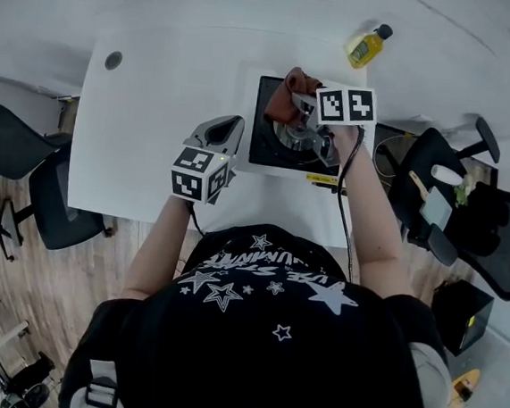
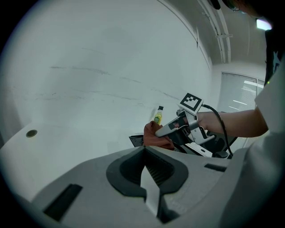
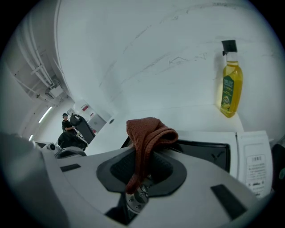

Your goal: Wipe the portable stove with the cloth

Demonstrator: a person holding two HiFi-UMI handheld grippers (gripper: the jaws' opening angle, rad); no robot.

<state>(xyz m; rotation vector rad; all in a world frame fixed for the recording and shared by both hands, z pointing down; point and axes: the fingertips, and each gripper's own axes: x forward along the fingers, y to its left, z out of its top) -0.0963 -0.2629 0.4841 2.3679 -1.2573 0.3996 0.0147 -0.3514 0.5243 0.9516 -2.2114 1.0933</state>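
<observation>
Head view: one black portable stove [image 1: 262, 147] sits on the white table [image 1: 157, 100], and the right gripper [image 1: 300, 111] is clamped on the single rust-brown cloth [image 1: 288, 90] over the stove's far-left corner. Left gripper view: the left gripper [image 2: 149, 173] is squeezed closed on nothing, off to the stove's left. Right gripper view: the cloth's a folded knit strip running lengthwise out along the jaws, bunched end pointing up and away.

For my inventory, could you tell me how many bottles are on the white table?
1: a yellow plastic bottle with black cap, beyond the black portable stove; none apparently hidden.
</observation>
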